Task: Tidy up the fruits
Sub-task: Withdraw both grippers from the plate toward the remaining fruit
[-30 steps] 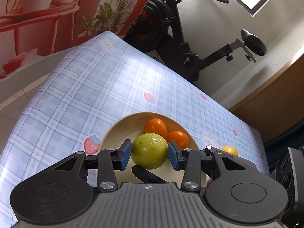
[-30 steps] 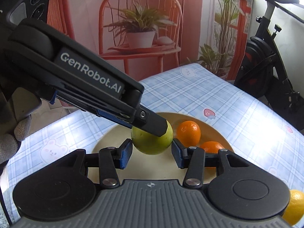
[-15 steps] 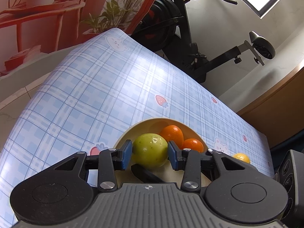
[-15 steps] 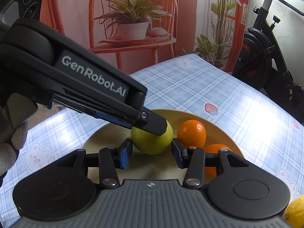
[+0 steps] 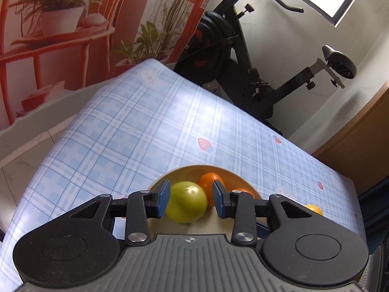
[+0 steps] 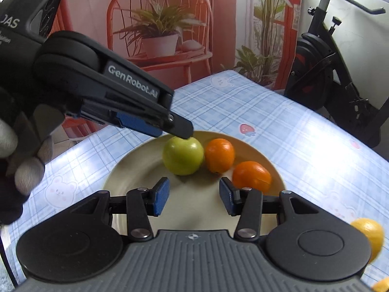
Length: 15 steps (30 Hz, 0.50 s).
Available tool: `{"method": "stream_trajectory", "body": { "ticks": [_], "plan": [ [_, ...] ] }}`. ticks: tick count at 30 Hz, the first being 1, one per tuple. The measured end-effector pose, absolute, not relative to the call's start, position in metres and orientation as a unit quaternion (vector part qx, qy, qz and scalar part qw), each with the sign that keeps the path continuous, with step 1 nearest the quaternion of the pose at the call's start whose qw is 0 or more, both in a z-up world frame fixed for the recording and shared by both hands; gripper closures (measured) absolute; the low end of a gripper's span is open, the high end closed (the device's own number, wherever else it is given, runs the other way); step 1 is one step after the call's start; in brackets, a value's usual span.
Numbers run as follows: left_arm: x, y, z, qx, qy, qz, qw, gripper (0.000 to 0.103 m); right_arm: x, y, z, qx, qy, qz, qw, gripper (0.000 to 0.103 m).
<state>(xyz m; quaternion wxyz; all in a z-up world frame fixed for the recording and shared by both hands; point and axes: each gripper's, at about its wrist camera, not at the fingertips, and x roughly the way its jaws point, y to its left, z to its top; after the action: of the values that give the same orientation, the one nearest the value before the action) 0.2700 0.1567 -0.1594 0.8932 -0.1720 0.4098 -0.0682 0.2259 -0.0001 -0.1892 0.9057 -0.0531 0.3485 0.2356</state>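
Note:
A green apple [image 6: 182,155] rests on the cream plate [image 6: 136,177] beside two oranges [image 6: 219,155] [image 6: 251,176]. My left gripper [image 5: 190,200] is open, its blue pads apart on either side of the apple [image 5: 186,202]; in the right wrist view its fingers [image 6: 180,127] hover at the top of the apple. My right gripper [image 6: 194,198] is open and empty, just in front of the apple above the plate. A yellow lemon [image 6: 369,233] lies on the tablecloth to the right; it also shows in the left wrist view [image 5: 313,209].
The table has a blue checked cloth [image 5: 150,131] with bear and strawberry prints. An exercise bike [image 5: 245,56] stands beyond the far edge. A red plant backdrop [image 6: 170,31] is behind. Another yellow fruit [image 6: 380,286] peeks in at the bottom right.
My left gripper has opened and let go of the green apple, which now rests on the plate. My right gripper has drawn back from the apple.

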Motion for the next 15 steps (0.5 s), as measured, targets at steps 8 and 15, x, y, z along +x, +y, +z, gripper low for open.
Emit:
{"method": "stream_trajectory", "body": {
  "ticks": [8,15],
  "plan": [
    [0.237,0.109,-0.122,-0.128,0.366,-0.079,0.918,0.064,0.175,-0.070,-0.166,-0.024,0.297,0.193,0.935,0.054],
    [0.209,0.035,-0.121,-0.112,0.356,-0.148,0.916,0.064,0.125,-0.153,-0.160,-0.010,0.273,0.126,0.954,0.054]
  ]
}}
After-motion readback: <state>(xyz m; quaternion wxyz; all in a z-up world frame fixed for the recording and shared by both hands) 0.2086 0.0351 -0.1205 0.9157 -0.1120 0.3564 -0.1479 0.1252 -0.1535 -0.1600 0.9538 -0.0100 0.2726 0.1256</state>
